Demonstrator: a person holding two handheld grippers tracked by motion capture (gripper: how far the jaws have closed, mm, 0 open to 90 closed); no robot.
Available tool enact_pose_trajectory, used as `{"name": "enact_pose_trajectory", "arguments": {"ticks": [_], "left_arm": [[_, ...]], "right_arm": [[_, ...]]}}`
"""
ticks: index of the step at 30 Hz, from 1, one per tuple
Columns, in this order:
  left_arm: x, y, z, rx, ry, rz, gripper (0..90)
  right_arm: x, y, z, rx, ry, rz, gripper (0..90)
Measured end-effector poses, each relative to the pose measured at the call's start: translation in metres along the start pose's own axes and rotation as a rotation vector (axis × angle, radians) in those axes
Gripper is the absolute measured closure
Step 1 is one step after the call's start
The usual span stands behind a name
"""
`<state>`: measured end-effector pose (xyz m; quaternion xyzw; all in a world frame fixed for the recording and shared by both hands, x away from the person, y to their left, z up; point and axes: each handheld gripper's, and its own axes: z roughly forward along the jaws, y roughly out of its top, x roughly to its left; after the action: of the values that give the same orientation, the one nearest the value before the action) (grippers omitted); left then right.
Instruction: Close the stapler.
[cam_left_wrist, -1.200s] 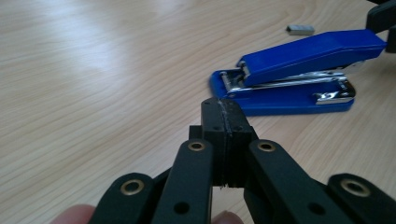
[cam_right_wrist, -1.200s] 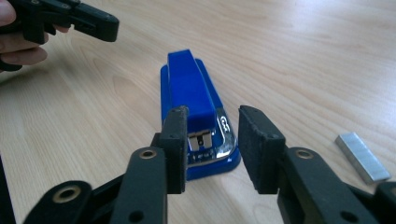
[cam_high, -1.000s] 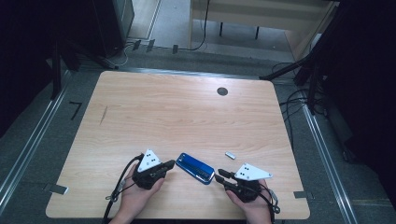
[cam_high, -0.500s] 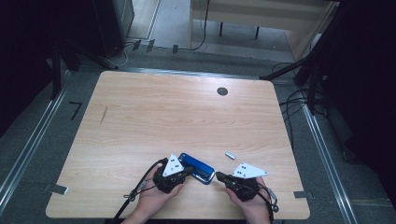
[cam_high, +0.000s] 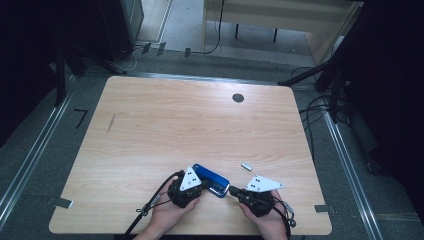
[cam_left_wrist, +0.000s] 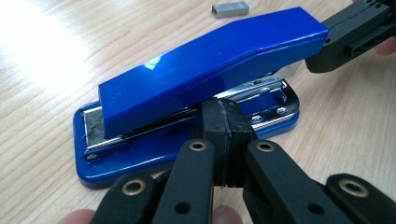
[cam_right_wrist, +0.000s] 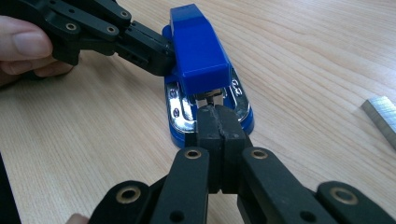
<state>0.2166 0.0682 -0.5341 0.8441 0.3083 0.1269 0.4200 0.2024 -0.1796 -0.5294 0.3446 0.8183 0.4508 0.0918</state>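
Note:
A blue stapler (cam_high: 212, 179) lies near the table's front edge, its blue top (cam_left_wrist: 210, 60) tilted up over the chrome magazine. My left gripper (cam_high: 204, 186) is shut with nothing between its jaws. Its tips (cam_left_wrist: 226, 121) rest against the stapler's long side. My right gripper (cam_high: 232, 190) is shut too, its tips (cam_right_wrist: 217, 123) at the stapler's front end (cam_right_wrist: 198, 51) just under the blue top. The left gripper (cam_right_wrist: 154, 51) shows in the right gripper view, touching the stapler's flank. The right gripper (cam_left_wrist: 345, 35) shows at the stapler's nose in the left gripper view.
A short strip of staples (cam_high: 246, 166) lies on the wooden table (cam_high: 200, 125) just behind the right gripper. A black round hole cover (cam_high: 238, 98) sits at the far right of the table. Cables run over the floor beside the right edge.
My left gripper has moved right, from beside the stapler to against its side. The right gripper and the stapler have stayed where they were.

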Motion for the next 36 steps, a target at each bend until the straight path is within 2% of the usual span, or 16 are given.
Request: {"name": "enact_pose_trajectory", "arguments": {"ticks": [8, 17, 22, 30, 33, 36], "left_arm": [[0.0, 0.0, 0.0, 0.008, 0.008, 0.001, 90.0], [0.001, 0.0, 0.0, 0.009, 0.0, -0.009, 90.0], [0.0, 0.0, 0.0, 0.01, 0.007, -0.001, 90.0], [0.001, 0.0, 0.0, 0.01, 0.002, -0.006, 90.0], [0.001, 0.0, 0.0, 0.01, 0.001, -0.006, 90.0], [0.0, 0.0, 0.0, 0.013, 0.006, -0.002, 90.0]], "right_arm": [[0.002, 0.001, 0.003, 0.005, -0.001, -0.008, 90.0], [0.002, 0.0, 0.006, 0.017, -0.01, 0.01, 90.0], [0.006, -0.002, 0.007, 0.028, 0.0, -0.006, 90.0], [0.012, 0.0, 0.008, 0.033, -0.013, -0.052, 90.0], [0.011, 0.0, 0.004, 0.022, -0.021, -0.042, 90.0], [0.007, -0.002, 0.003, 0.019, -0.035, -0.012, 90.0]]}}
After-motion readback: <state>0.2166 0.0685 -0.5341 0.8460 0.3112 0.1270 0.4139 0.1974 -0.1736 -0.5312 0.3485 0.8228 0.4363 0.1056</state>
